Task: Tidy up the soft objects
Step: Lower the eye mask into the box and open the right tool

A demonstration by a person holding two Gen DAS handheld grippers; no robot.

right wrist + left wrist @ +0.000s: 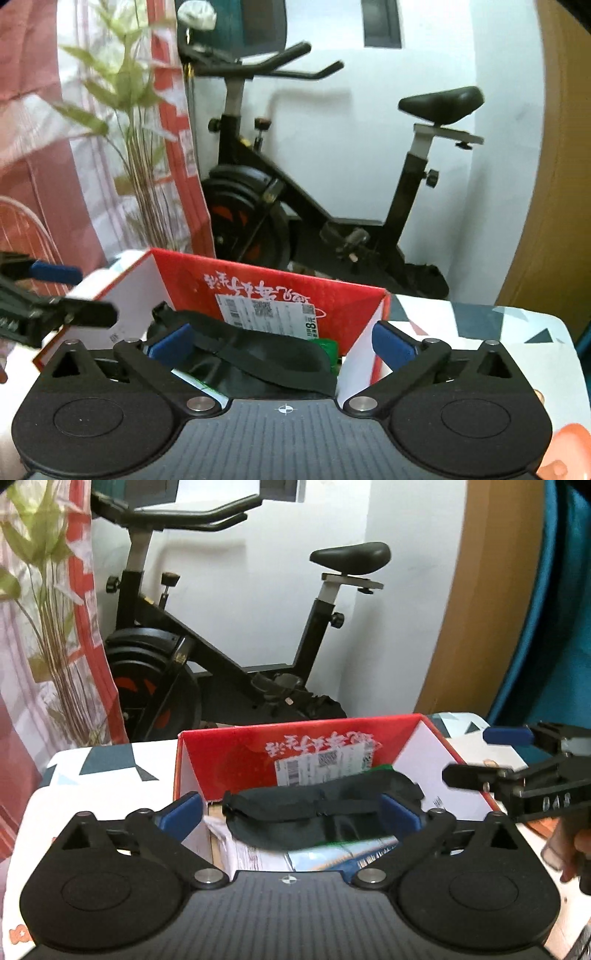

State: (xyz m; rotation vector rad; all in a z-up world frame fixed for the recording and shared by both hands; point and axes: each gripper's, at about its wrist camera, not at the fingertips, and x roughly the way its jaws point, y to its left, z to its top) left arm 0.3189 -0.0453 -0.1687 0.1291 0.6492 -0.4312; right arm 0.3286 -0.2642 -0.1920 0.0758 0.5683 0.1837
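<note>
While the left gripper [291, 812] and right gripper [282, 341] are hovering with fingers spread wide and gripping nothing, the black eye mask [325, 801] is lying draped inside the red box [236, 760] just beyond, suggesting the placing step is finishing and another soft item needs fetching next.

Exercise bike [236, 627], black with a red-marked flywheel, standing on the floor against the white wall [258, 572]. Saddle [351, 555] at its right end, handlebars [184, 513] at its left. Left of the bike, a red and white patterned curtain [85, 609]; in front of the curtain, a plant [48, 590] with pale green leaves and thin stems. Right of the bike, a brown wooden panel [491, 609]. Nearer than the bike, a table [103, 764] under a white cloth printed with dark triangles.
</note>
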